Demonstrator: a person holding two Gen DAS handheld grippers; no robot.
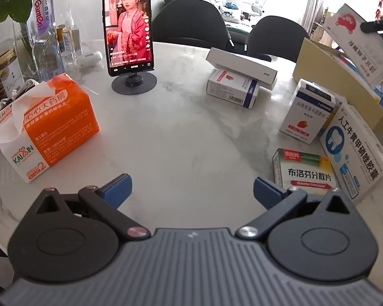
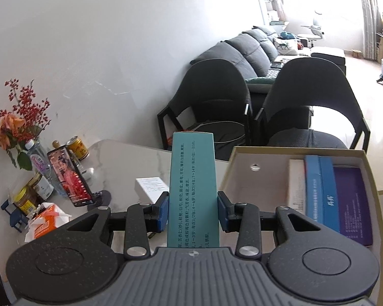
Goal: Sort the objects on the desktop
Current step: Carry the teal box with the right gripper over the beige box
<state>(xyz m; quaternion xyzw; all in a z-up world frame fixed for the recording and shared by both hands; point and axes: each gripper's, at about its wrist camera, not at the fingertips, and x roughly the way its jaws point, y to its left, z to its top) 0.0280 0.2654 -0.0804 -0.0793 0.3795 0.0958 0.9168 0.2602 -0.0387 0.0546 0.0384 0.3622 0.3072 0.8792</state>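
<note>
Carrying a teal medicine box (image 2: 191, 188) upright, the right gripper (image 2: 193, 213) has its jaws closed on the box's two long sides, above the desk (image 2: 120, 158) and just left of the open cardboard tray (image 2: 245, 170). Inside the tray a white box (image 2: 296, 186), a blue box (image 2: 319, 188) and a purple box (image 2: 352, 199) stand side by side on edge, with bare floor on the tray's left part.

Left gripper (image 1: 191, 190) hovers low over the desk, jaws spread wide, nothing between them. More cartons lie loose at the right: a green-and-yellow box (image 1: 303, 170) just beside its right jaw, a blue-and-white carton (image 1: 355, 148), a strawberry box (image 1: 306, 117), and a far pair stacked (image 1: 238, 79). Tissue pack (image 1: 51, 127) and phone on its stand (image 1: 127, 25) sit left.

Judged step: one box in transit, probably toward the tray. Next move calls for shifting right over the free slot, keeping the box upright to slide in beside the white one.
</note>
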